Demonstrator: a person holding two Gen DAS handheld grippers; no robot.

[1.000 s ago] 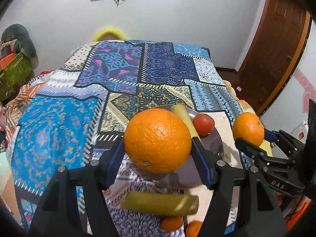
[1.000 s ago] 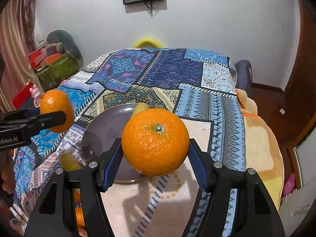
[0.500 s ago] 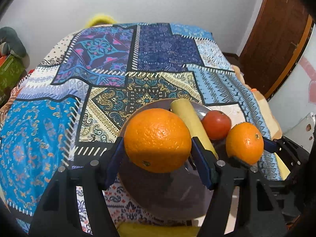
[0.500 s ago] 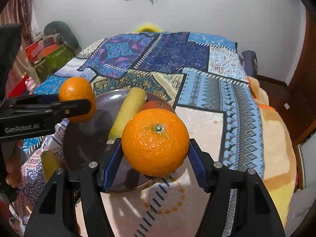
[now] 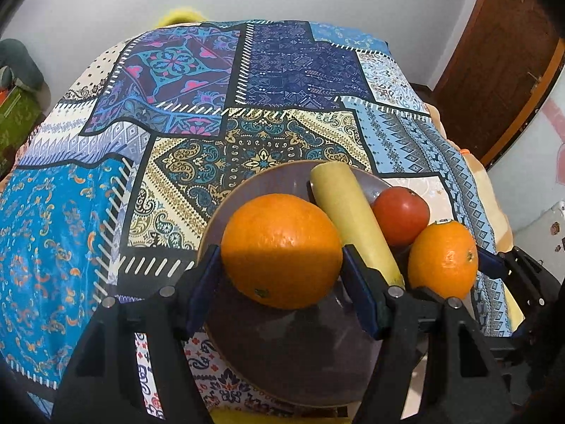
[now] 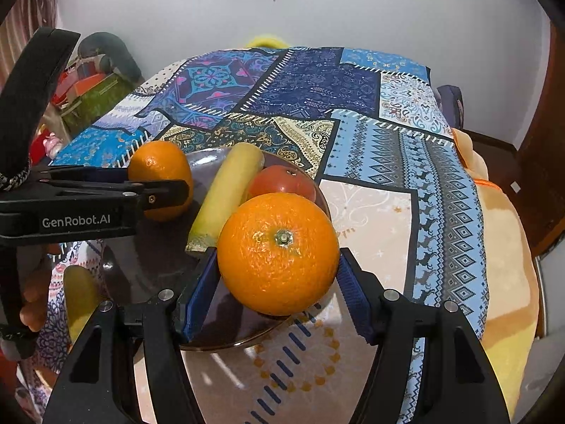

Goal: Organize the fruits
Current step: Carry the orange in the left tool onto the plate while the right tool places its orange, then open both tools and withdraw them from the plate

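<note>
Both pairs of fingers are pinching fruit. On the left, the left gripper (image 5: pixel 281 275) has its blue pads (image 5: pixel 206 282) pressed to either side of a large orange (image 5: pixel 281 250), held above the near-left part of the dark plate (image 5: pixel 300 364). A yellow banana (image 5: pixel 353 219) lies lengthwise across the plate, with a red tomato (image 5: pixel 400 215) just beside it at the far-right rim. Further right, the right gripper (image 6: pixel 278 282) clamps a second orange (image 6: pixel 278 252) over the plate's near-right rim. Bare plate shows under the left orange; beyond the far rim the patchwork cloth (image 5: pixel 275 70) lies open. Another banana (image 6: pixel 79 300) rests on the cloth left of the plate.
</note>
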